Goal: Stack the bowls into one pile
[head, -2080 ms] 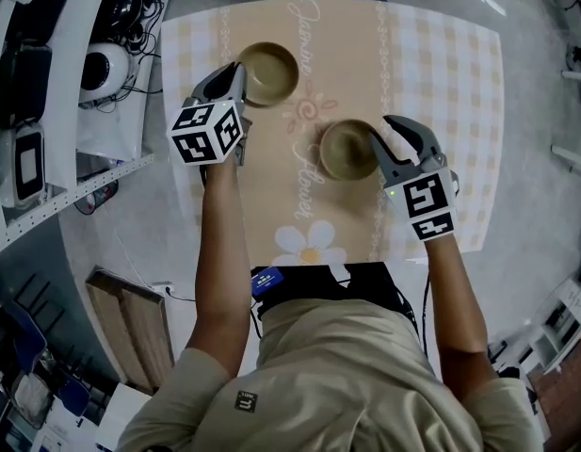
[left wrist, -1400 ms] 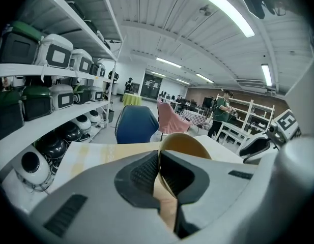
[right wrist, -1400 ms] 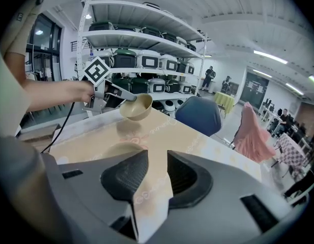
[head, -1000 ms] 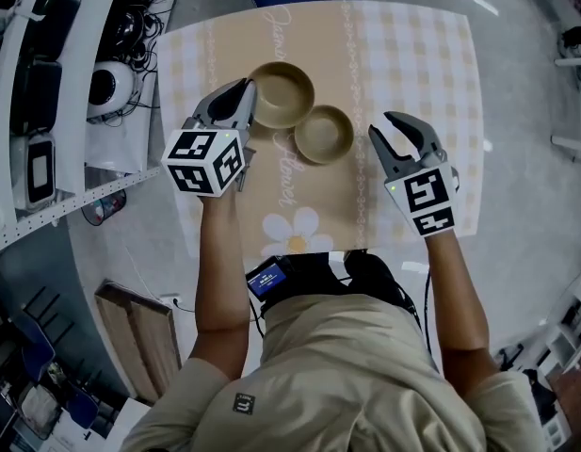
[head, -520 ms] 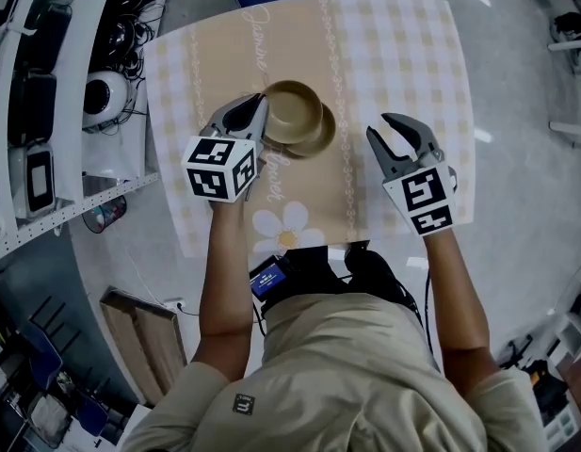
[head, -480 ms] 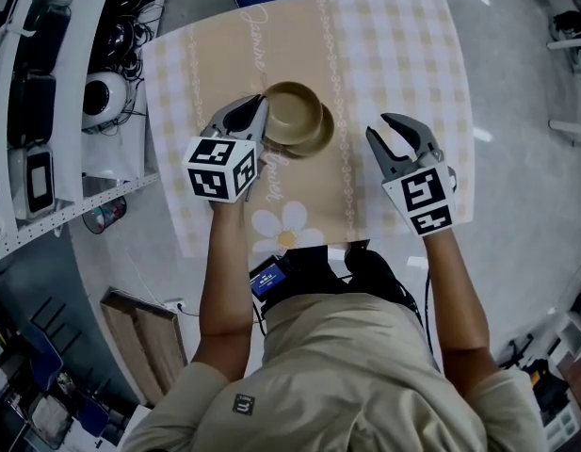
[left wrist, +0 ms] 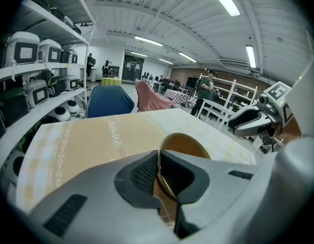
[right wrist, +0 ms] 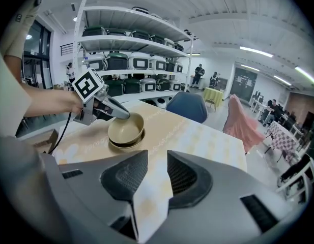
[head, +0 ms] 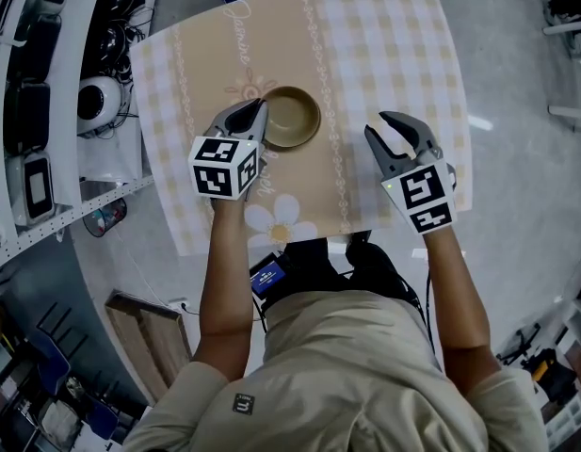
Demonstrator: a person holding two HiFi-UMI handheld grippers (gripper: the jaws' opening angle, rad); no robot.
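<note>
The left gripper (head: 256, 113) pinches the rim of the top bowl (head: 292, 117), nested in the lower bowl (right wrist: 123, 145); the right gripper (head: 392, 132) hovers nearby, slightly parted, empty.

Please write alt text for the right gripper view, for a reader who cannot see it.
The left claw grips the rim of the upper bowl, which sits nested in the lower bowl on a checked table. In front, the right claw is open and empty.

Upper bowl (head: 292, 116) nested in lower bowl (right wrist: 124, 144), stack roughly mid-table (head: 394, 45). Left gripper (head: 258, 113) at stack's left, upper bowl's rim between its jaws. Right gripper (head: 392, 132) right of stack, well apart.
</note>
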